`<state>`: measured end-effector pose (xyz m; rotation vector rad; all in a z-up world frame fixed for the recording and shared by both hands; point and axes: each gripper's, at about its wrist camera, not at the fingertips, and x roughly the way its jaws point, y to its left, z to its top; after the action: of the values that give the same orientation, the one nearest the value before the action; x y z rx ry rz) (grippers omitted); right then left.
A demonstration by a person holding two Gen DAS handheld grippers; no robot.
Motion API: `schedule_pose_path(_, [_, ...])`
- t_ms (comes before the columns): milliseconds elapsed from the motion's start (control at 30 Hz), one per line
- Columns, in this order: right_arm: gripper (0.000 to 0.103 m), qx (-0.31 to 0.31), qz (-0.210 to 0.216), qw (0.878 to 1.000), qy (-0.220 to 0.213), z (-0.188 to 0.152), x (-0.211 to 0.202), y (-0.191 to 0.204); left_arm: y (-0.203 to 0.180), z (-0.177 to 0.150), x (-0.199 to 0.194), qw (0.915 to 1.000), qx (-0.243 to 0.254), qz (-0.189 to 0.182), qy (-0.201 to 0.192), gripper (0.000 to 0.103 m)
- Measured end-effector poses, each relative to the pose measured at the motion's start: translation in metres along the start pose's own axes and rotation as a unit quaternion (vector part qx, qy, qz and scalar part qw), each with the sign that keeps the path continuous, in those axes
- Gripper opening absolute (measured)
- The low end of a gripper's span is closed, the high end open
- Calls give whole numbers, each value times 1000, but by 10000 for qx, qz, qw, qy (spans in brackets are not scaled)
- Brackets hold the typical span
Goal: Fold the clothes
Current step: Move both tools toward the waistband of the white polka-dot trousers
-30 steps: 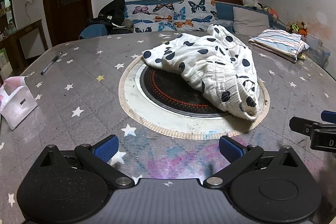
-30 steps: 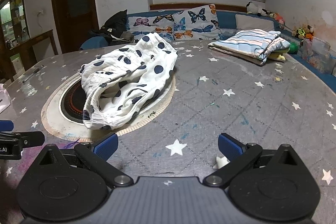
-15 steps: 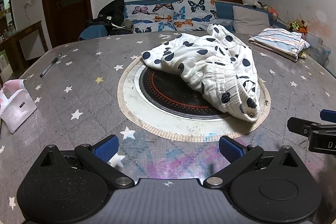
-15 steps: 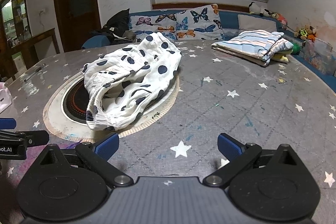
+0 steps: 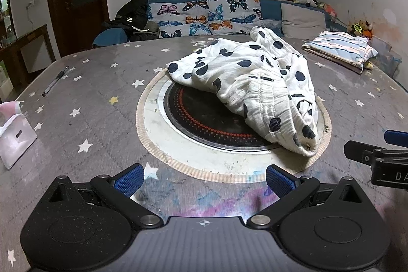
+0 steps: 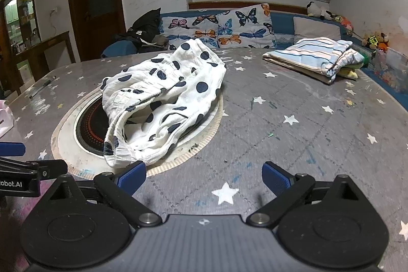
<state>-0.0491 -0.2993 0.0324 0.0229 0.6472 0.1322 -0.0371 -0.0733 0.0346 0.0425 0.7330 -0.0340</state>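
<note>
A crumpled white garment with dark polka dots (image 5: pixel 255 83) lies over the right half of a round black burner (image 5: pixel 204 119) in the table's middle; it also shows in the right wrist view (image 6: pixel 163 98). My left gripper (image 5: pixel 204 181) is open and empty, low over the table in front of the burner ring. My right gripper (image 6: pixel 204 177) is open and empty, its left fingertip (image 6: pixel 132 176) close to the garment's near hem. Each gripper shows at the edge of the other's view.
A folded striped cloth (image 6: pixel 316 57) lies at the table's far right. A pen (image 5: pixel 54 82) and a white-pink box (image 5: pixel 14 137) are at the left. A couch with butterfly cushions (image 5: pixel 204 17) stands behind the grey star-patterned table (image 6: pixel 293 124).
Both grippers have moved forward a little toward the garment; it looks larger and nearer in both views. Both stay open. The garment has not moved.
</note>
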Motion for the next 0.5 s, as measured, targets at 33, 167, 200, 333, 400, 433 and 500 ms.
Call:
schedule_pose_path(33, [98, 2, 7, 10000, 10, 1, 1, 0, 0, 1, 1, 10000, 4, 3, 5, 103])
schedule_pose_path(167, [97, -17, 9, 10000, 33, 5, 7, -1, -1, 7, 7, 10000, 28, 11, 29, 103])
schedule_pose_path(200, [97, -14, 12, 10000, 36, 6, 8, -1, -1, 9, 8, 10000, 36, 9, 31, 103])
schedule_pose_path(333, [95, -32, 38, 10000, 45, 13, 13, -2, -1, 16, 13, 10000, 60, 9, 16, 103])
schedule_pose_path(400, [94, -53, 42, 10000, 50, 15, 15, -2, -1, 20, 15, 10000, 65, 8, 17, 103])
schedule_pose_path(433, [94, -65, 44, 10000, 49, 17, 16, -3, -1, 22, 16, 10000, 72, 7, 15, 103])
schedule_pose_path(500, [94, -91, 48, 9999, 47, 20, 19, -3, -2, 26, 18, 10000, 98, 5, 2, 103])
